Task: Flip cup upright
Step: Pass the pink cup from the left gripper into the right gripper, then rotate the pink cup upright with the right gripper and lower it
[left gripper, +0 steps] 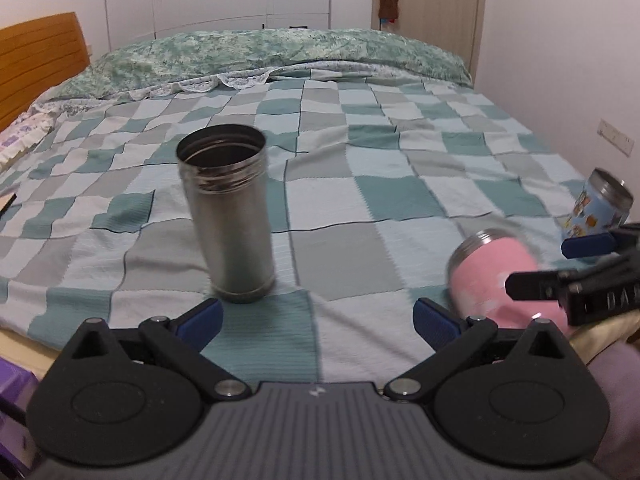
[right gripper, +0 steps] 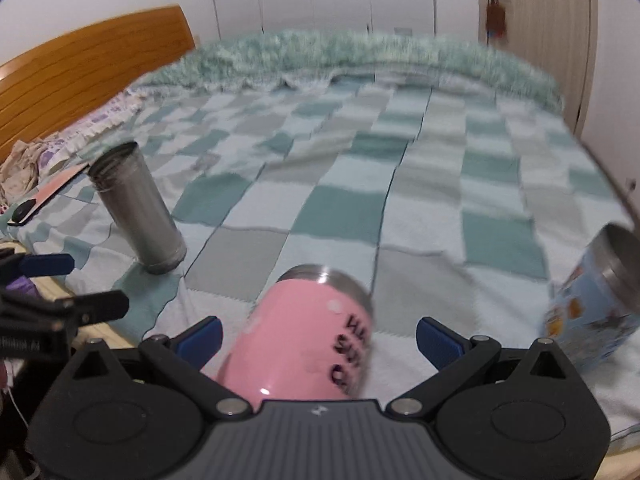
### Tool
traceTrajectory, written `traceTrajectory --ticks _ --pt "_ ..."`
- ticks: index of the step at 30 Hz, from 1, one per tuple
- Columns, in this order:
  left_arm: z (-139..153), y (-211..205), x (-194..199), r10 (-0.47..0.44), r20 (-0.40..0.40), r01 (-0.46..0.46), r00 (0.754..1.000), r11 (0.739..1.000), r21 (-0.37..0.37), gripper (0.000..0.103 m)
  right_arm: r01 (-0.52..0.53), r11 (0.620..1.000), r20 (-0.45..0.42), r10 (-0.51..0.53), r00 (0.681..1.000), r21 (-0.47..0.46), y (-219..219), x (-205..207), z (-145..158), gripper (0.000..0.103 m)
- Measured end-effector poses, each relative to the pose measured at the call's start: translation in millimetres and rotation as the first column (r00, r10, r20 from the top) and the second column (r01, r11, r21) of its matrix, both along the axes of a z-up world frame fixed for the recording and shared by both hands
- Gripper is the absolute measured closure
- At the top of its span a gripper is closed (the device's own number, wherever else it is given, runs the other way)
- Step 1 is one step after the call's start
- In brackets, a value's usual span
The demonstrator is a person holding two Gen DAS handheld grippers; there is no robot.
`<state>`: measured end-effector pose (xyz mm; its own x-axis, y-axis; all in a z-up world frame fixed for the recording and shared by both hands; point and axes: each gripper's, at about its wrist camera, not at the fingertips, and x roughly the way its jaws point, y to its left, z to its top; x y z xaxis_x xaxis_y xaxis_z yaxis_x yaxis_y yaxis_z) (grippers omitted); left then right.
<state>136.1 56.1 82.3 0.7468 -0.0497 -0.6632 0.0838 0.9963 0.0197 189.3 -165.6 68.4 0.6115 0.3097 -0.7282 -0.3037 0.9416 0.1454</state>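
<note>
A pink cup (right gripper: 308,332) with black lettering and a steel rim leans tilted on the checked bedspread, between the wide-open fingers of my right gripper (right gripper: 318,338); the pads are apart from its sides. It shows blurred in the left wrist view (left gripper: 500,276), with the right gripper's fingers (left gripper: 588,242) beside it. A tall steel cup (left gripper: 228,212) stands upright, mouth up, just beyond my open, empty left gripper (left gripper: 318,318). A blue patterned cup (right gripper: 596,300) leans tilted at the right.
The checked bedspread (left gripper: 360,200) covers the bed, with a green quilt (left gripper: 280,52) rolled along the far side and a wooden headboard (left gripper: 36,60) at the left. A flat pink item (right gripper: 48,196) lies near the left edge. The bed's front edge is just under both grippers.
</note>
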Motion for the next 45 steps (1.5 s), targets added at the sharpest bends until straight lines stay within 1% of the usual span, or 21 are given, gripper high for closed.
traceTrajectory --ticks 2,4,7,10,11,12,13,15,17,19,21,23,26,28,29,31,33,35,38,42,45 --pt "-5.9 8.6 1.6 -0.009 -0.002 0.009 1.0 1.0 0.007 0.0 0.029 1.0 -0.071 -0.028 0.997 0.008 4.4 14.2 -6.9 0.0" --pt "-10.5 14.9 4.5 -0.018 -0.007 0.018 1.0 1.0 -0.001 0.0 0.045 0.998 -0.149 -0.038 0.988 0.041 4.7 27.3 -14.3 0.0" --pt "-17.4 23.3 10.6 -0.027 -0.009 0.027 1.0 0.999 -0.017 0.0 0.079 0.996 -0.228 -0.066 0.971 0.051 6.2 43.3 -24.5 0.0" --pt "-23.2 29.4 17.2 -0.026 -0.013 0.026 1.0 0.999 -0.035 0.0 0.11 0.993 -0.284 -0.09 0.955 0.054 7.6 54.8 -32.7 0.0" --pt "-24.8 30.8 18.6 -0.028 -0.014 0.027 1.0 0.999 -0.043 0.0 0.118 0.991 -0.301 -0.094 0.949 0.062 7.7 57.9 -35.8 0.002" --pt "-26.7 32.1 19.9 -0.03 -0.013 0.029 0.999 0.998 -0.054 0.0 0.122 0.99 -0.314 -0.094 0.945 0.07 8.5 60.7 -38.6 0.005" --pt "-28.3 32.0 20.8 -0.032 -0.012 0.031 0.999 0.998 -0.06 0.0 0.125 0.989 -0.333 -0.091 0.939 0.081 7.4 62.8 -42.3 0.015" --pt "-31.2 33.1 23.3 -0.035 -0.017 0.033 0.999 0.997 -0.071 0.0 0.139 0.984 -0.357 -0.09 0.93 0.115 4.3 65.0 -47.0 0.016" --pt "-33.1 33.9 24.6 -0.039 -0.018 0.038 0.999 0.996 -0.082 0.0 0.135 0.98 -0.344 -0.078 0.936 0.144 1.8 63.8 -46.7 0.017" --pt "-33.7 34.2 23.9 -0.045 -0.014 0.043 0.999 0.995 -0.09 0.0 0.139 0.974 -0.318 -0.077 0.945 0.178 -3.6 57.5 -44.4 0.017" --pt "-32.6 34.7 22.9 -0.049 -0.006 0.048 0.999 0.994 -0.098 0.0 0.134 0.968 -0.273 -0.073 0.959 0.213 -10.7 49.5 -38.2 0.017" --pt "-30.6 35.9 21.5 -0.051 0.006 0.051 0.999 0.993 -0.11 0.0 0.12 0.963 -0.192 -0.074 0.979 0.242 -18.0 38.2 -28.9 0.018" --pt "-27.5 37.1 20.0 -0.048 0.023 0.051 0.999 0.991 -0.125 0.0 0.08 0.967 -0.024 -0.076 0.997 0.244 -21.8 19.4 -13.8 0.019" --pt "-25.3 37.0 19.4 -0.042 0.037 0.047 0.998 0.99 -0.131 0.0 0.06 0.972 0.08 -0.08 0.994 0.229 -21.6 10.5 -7.5 0.019" --pt "-24.3 36.7 19.2 -0.038 0.043 0.043 0.998 0.99 -0.135 0.0 0.052 0.976 0.14 -0.083 0.987 0.212 -22.0 6.4 -3.6 0.019" --pt "-22.3 35.4 18.7 -0.032 0.057 0.04 0.998 0.989 -0.142 0.0 0.041 0.985 0.248 -0.083 0.965 0.17 -17.3 2.5 0.9 0.019" --pt "-20.5 33.3 18.1 -0.024 0.074 0.035 0.997 0.989 -0.143 0.0 0.035 0.99 0.315 -0.077 0.946 0.138 -14.6 3.5 4.4 0.019" --pt "-19.5 31.1 18.1 -0.01 0.091 0.023 0.996 0.99 -0.14 0.0 0.03 0.995 0.36 -0.065 0.931 0.1 -7.0 9.1 4.0 0.019" --pt "-20.2 29.8 19.1 0.012 0.106 0.004 0.994 0.989 -0.147 0.0 0.032 0.999 0.395 -0.046 0.917 0.043 4.8 20.4 -2.9 0.019" --pt "-25.4 27.8 20.2 0.033 0.115 -0.017 0.993 0.991 -0.136 0.0 0.021 1.0 0.406 -0.014 0.914 -0.015 20.7 35.3 -19.6 0.019" --pt "-30.7 26.7 21.6 0.045 0.114 -0.031 0.992 0.992 -0.125 0.0 0.01 0.998 0.382 0.016 0.924 -0.067 33.5 41.8 -42.7 0.019"
